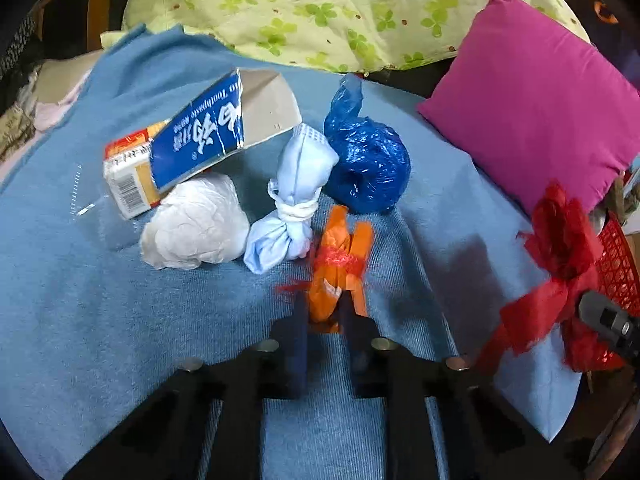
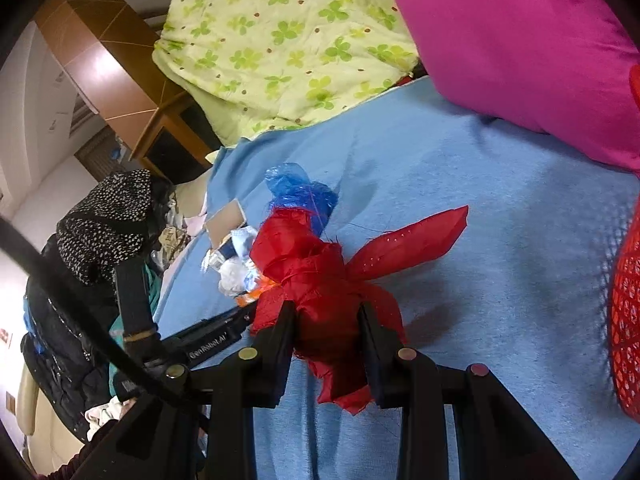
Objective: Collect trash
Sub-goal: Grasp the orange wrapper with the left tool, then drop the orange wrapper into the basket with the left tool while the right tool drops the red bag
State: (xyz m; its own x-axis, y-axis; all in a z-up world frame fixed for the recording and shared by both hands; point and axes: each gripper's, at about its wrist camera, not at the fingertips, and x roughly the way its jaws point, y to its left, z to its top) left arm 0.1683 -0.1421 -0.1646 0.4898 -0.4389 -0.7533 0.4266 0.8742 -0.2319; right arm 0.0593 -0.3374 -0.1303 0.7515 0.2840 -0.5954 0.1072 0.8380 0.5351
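Note:
On the blue blanket [image 1: 120, 320] lies a pile of trash: a toothpaste box [image 1: 200, 140], a white crumpled bag [image 1: 196, 228], a knotted pale blue bag [image 1: 292, 196] and a dark blue bag ball [image 1: 368, 164]. My left gripper [image 1: 323, 308] is shut on the near end of an orange knotted bag [image 1: 340, 256] that rests on the blanket. My right gripper [image 2: 326, 312] is shut on a red knotted bag [image 2: 320, 272], held above the blanket; the same red knotted bag [image 1: 556, 280] hangs at the right of the left wrist view.
A magenta pillow [image 1: 536, 112] lies at the back right and a green clover quilt [image 1: 320, 8] behind the pile. A red mesh basket [image 2: 624, 320] stands at the right edge. Dark clothes [image 2: 104, 216] are heaped left of the bed.

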